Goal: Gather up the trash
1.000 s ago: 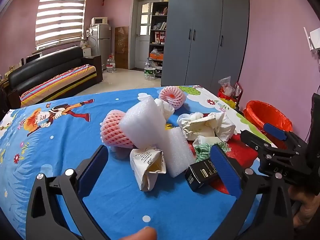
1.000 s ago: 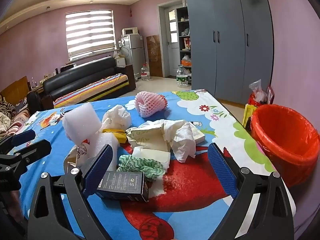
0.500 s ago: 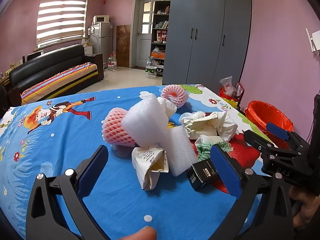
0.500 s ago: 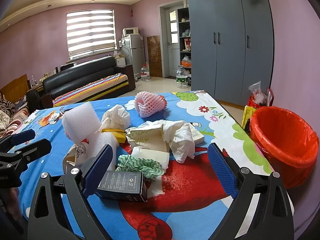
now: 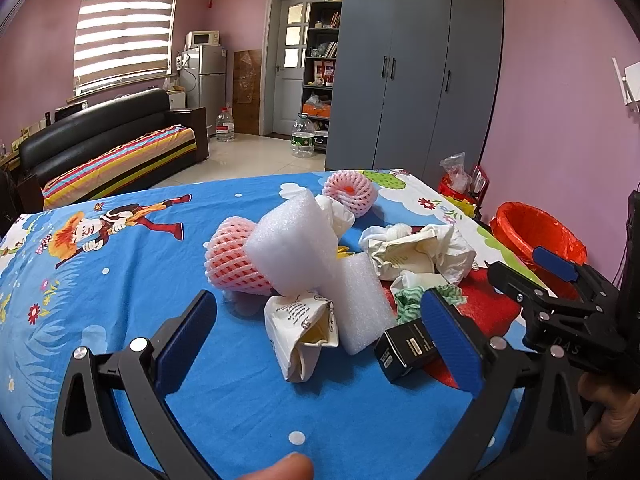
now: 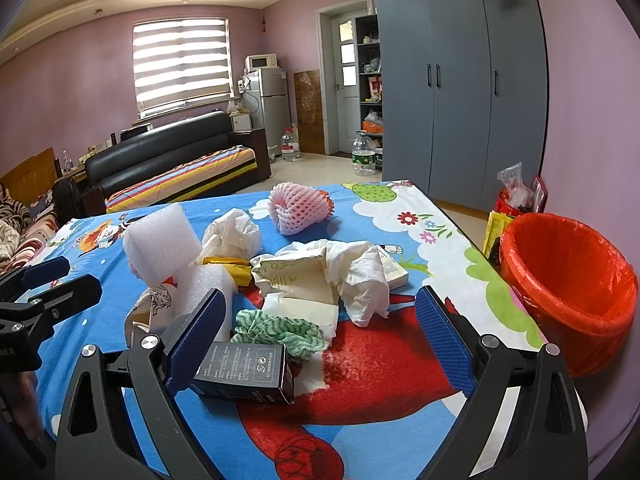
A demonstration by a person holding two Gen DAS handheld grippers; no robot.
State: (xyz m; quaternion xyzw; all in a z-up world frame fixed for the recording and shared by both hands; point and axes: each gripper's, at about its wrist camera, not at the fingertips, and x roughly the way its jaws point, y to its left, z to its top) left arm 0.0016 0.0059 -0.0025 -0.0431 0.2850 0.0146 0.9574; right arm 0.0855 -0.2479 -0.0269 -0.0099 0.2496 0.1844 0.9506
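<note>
We are holding the left gripper (image 5: pixel 318 334) spread wide above the near edge of the surface (image 5: pixel 120 280), which is wearing a blue cartoon-printed cloth, and nothing is sitting between its blue pads. Just ahead of it a crumpled paper bag (image 5: pixel 302 330) is lying with its mouth toward us, touching a white foam block (image 5: pixel 360 300) beside it, while a larger foam block (image 5: pixel 292 240) is leaning on top of the heap against a pink foam fruit net (image 5: pixel 234 260). We are keeping the right gripper (image 6: pixel 320 338) equally wide open and empty, low over the red patch of the cloth. A black box (image 6: pixel 244 370) is lying flat just inside its left pad, and we cannot tell whether the pad is touching it. Behind the box a green-and-white cloth wad (image 6: pixel 280 330) is resting on a folded white paper (image 6: pixel 304 306), and farther back a big crumpled white wrapper (image 6: pixel 344 268) is spreading over the middle of the pile. A yellow packet (image 6: pixel 230 266) is peeking out between the foam and the wrapper, a crumpled tissue (image 6: pixel 232 234) is sitting behind it, and a second pink fruit net (image 6: pixel 298 208) is standing apart near the far edge. The orange-lined trash bin (image 6: pixel 568 280) is standing off the right side of the surface, open.
</note>
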